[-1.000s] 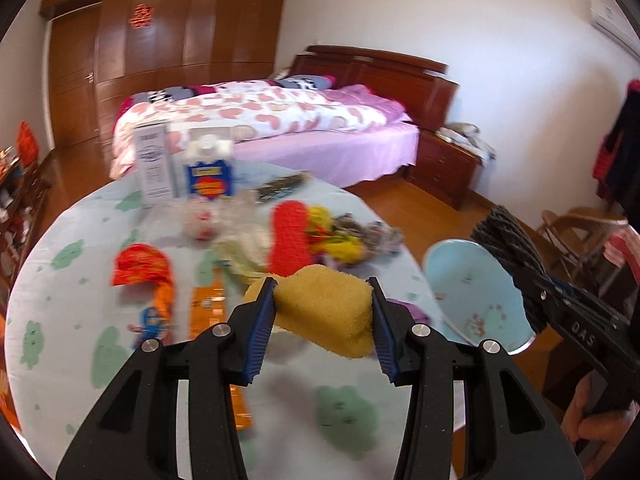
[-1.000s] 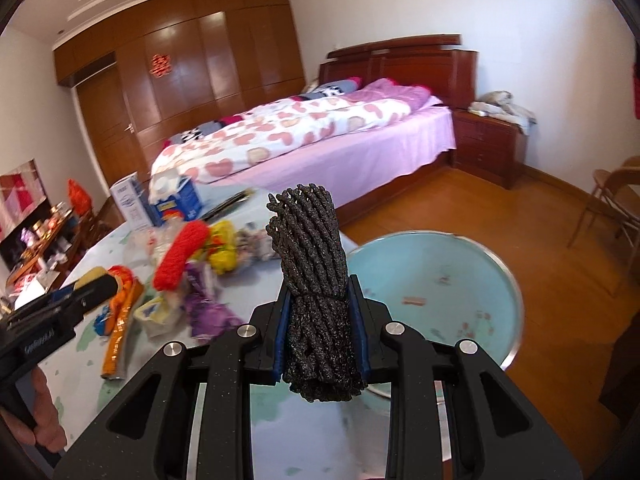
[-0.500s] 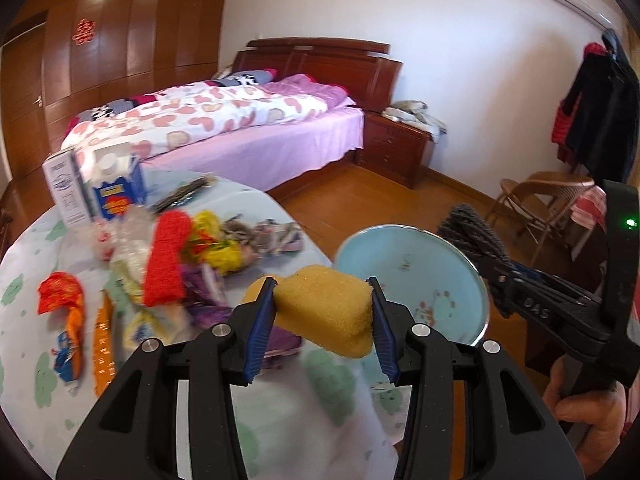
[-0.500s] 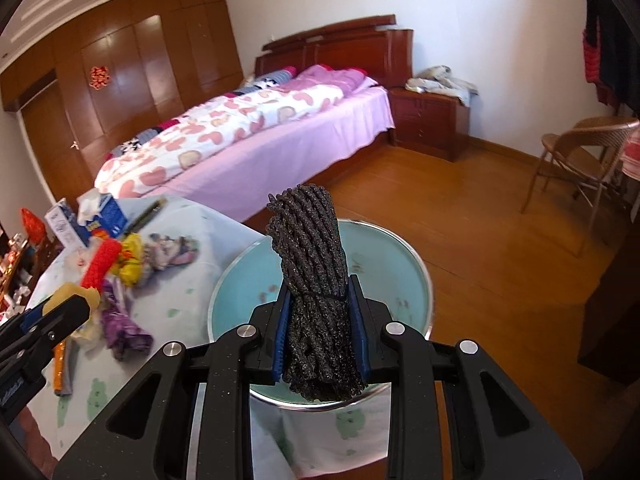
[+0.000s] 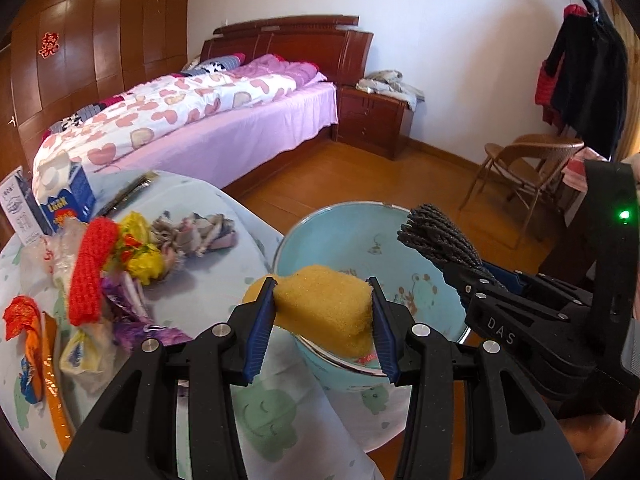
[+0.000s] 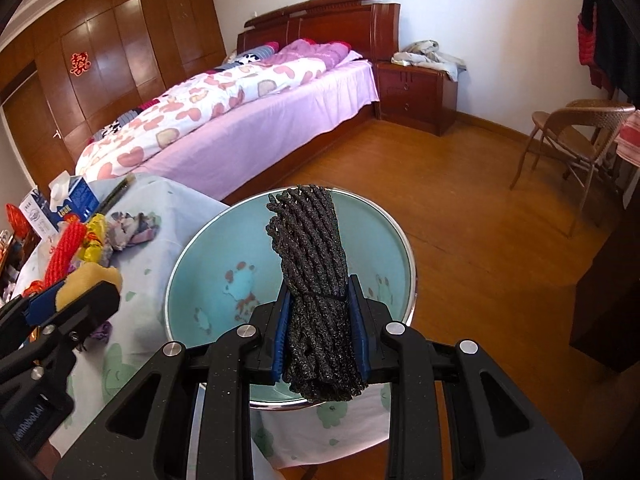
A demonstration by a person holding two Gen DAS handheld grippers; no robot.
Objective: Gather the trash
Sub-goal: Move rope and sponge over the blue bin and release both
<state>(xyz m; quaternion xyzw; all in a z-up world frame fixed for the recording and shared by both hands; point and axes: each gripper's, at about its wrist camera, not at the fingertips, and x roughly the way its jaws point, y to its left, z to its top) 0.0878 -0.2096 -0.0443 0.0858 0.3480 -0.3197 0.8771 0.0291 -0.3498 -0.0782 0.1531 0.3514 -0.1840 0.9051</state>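
You have the yellow sponge (image 5: 324, 304) pinched across its short sides in your left claw (image 5: 323, 322), hanging over the near rim of the blue basin (image 5: 348, 232); it looks light and squashy, so the pads bite in a little and it should drop cleanly when you let go. Its long axis runs crosswise, from pad to pad. Your right claw (image 6: 320, 336) is pressed onto the dark rope bundle (image 6: 312, 272) near its lower end, right over the basin's middle; the bundle is soft and floppy yet tied, and it points away from you along the fingers, leaning upward. The basin sits at the edge of the counter (image 5: 224, 264), where a red knit roll (image 5: 91, 268), yellow wrapper (image 5: 144, 256) and other scraps wait to your left, near a milk carton (image 5: 66, 196).
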